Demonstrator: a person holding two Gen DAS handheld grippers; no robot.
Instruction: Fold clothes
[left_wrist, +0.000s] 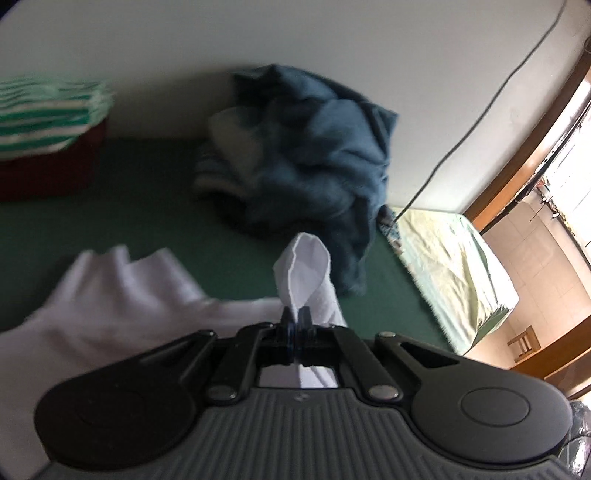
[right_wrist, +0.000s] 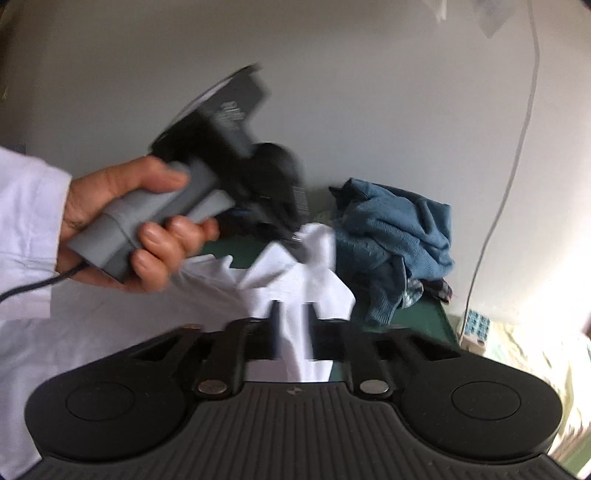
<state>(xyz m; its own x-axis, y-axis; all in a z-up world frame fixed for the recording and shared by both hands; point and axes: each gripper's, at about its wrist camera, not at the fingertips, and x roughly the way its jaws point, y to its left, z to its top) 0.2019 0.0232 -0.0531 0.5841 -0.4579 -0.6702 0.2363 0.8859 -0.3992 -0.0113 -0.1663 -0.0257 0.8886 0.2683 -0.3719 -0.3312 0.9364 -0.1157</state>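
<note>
Green table (left_wrist: 147, 206) — white garment (left_wrist: 122, 291), blue heap (left_wrist: 314, 162), striped stack (left_wrist: 48, 110) on it.

White garment (left_wrist: 122, 291), seemingly lifted, over green surface (left_wrist: 147, 206)

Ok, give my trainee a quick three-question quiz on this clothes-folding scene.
1. True or false: the left gripper is shut on the white garment.
2. Which garment lies crumpled near the wall: A) red, B) blue, C) yellow?
3. What lies on top of the folded stack at far left?

Key:
1. True.
2. B, the blue garment.
3. A green-and-white striped garment.
</note>
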